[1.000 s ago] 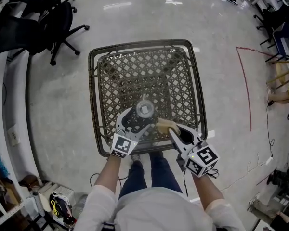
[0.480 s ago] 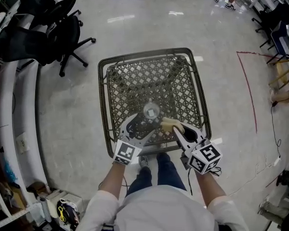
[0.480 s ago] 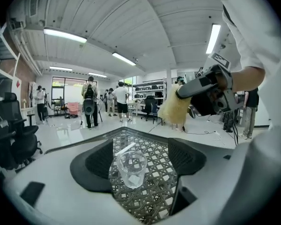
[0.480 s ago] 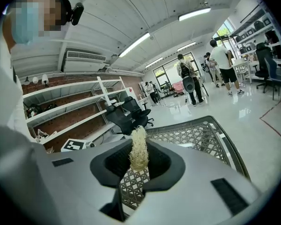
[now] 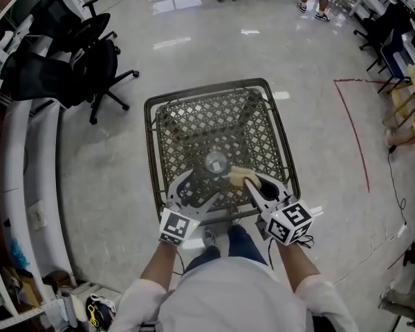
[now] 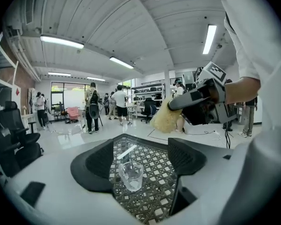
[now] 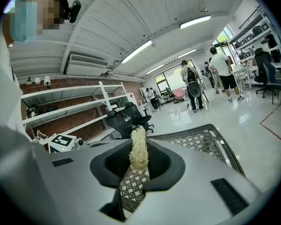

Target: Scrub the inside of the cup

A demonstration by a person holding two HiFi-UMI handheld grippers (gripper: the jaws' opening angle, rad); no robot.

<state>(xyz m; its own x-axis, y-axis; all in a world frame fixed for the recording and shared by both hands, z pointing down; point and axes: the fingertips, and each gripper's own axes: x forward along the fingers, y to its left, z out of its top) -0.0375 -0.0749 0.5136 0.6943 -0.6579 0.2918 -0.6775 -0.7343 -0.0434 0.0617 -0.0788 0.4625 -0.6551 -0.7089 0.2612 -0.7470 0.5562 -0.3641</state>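
Note:
A small clear glass cup [image 5: 216,163] stands upright on the glass-topped wicker table [image 5: 194,126], near its front edge. My left gripper [image 5: 196,183] is open, its jaws spread wide on either side of the cup [image 6: 130,175] without touching it. My right gripper [image 5: 252,184] is shut on a pale yellow fibrous scrubber [image 5: 238,177], held just right of the cup and above the table. The scrubber [image 7: 139,149] sticks up between the right gripper's [image 7: 139,162] jaws. The same scrubber [image 6: 165,118] hangs in the air right of the left gripper [image 6: 141,158].
Black office chairs [image 5: 76,54] stand at the upper left beside a white curved counter [image 5: 28,164]. A red tape line [image 5: 353,126] marks the floor at the right. People stand far off at the top. My feet [image 5: 209,237] are at the table's front edge.
The head view has shifted, so the table sits slightly higher and farther. The scrubber has edged a little nearer the cup. The left gripper stays open around the cup.

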